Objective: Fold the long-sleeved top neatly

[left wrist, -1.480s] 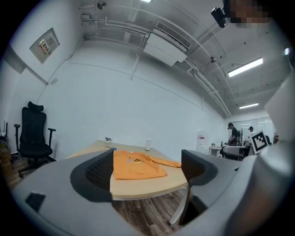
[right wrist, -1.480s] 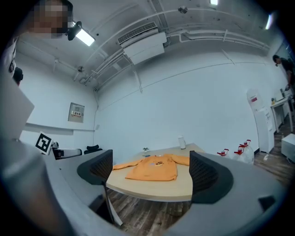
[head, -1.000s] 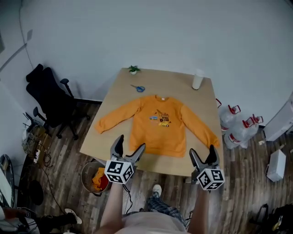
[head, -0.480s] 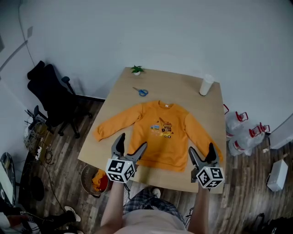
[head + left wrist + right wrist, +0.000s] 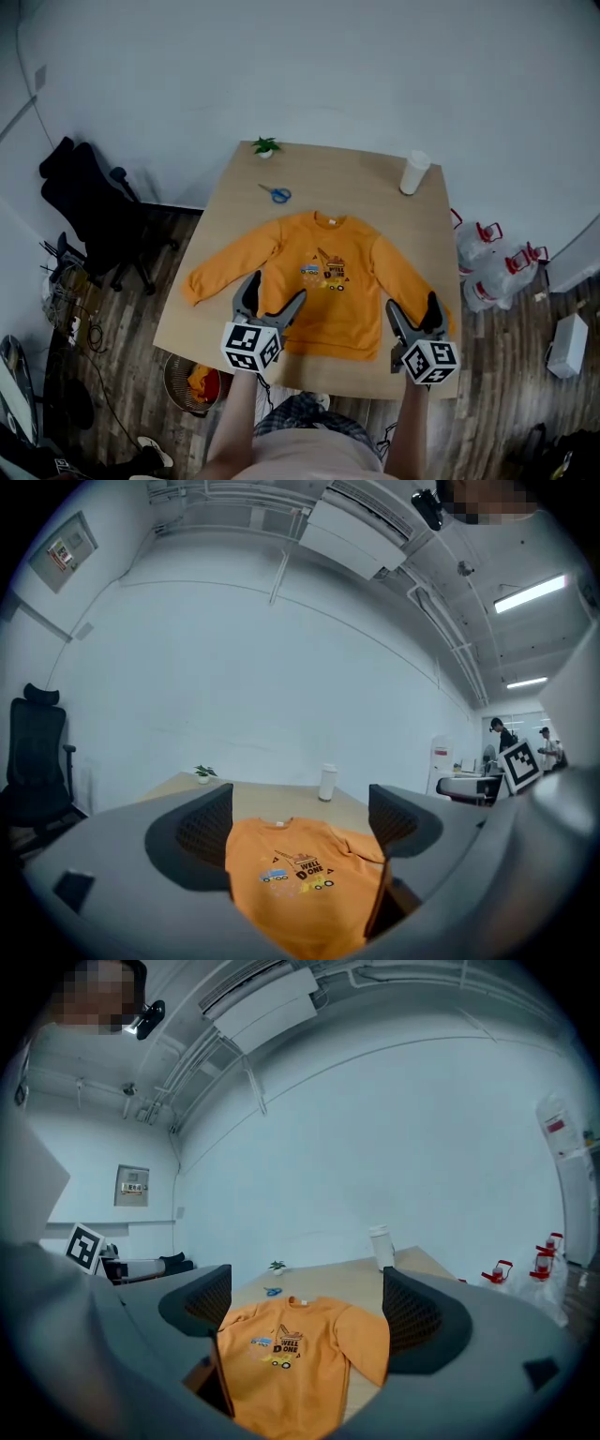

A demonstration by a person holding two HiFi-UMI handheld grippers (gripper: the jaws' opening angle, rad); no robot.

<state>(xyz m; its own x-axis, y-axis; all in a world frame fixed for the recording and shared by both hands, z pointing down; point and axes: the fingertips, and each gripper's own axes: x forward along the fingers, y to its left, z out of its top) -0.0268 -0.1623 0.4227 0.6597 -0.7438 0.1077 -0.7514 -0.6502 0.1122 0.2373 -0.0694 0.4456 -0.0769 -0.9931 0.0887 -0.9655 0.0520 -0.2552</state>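
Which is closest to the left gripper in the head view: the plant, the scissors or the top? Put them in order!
1. Top, spread out just ahead of the left gripper.
2. Scissors, on the bare table past the top.
3. Plant, at the far edge.

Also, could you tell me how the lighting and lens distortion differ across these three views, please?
Head view: soft, even light, no glare on the orange top, little distortion. Left gripper view: strong fisheye with a black rim, ceiling light blown out, left claw near and soft-edged. Right gripper view: same fisheye, cooler bluish cast, mosaic patch at top left.
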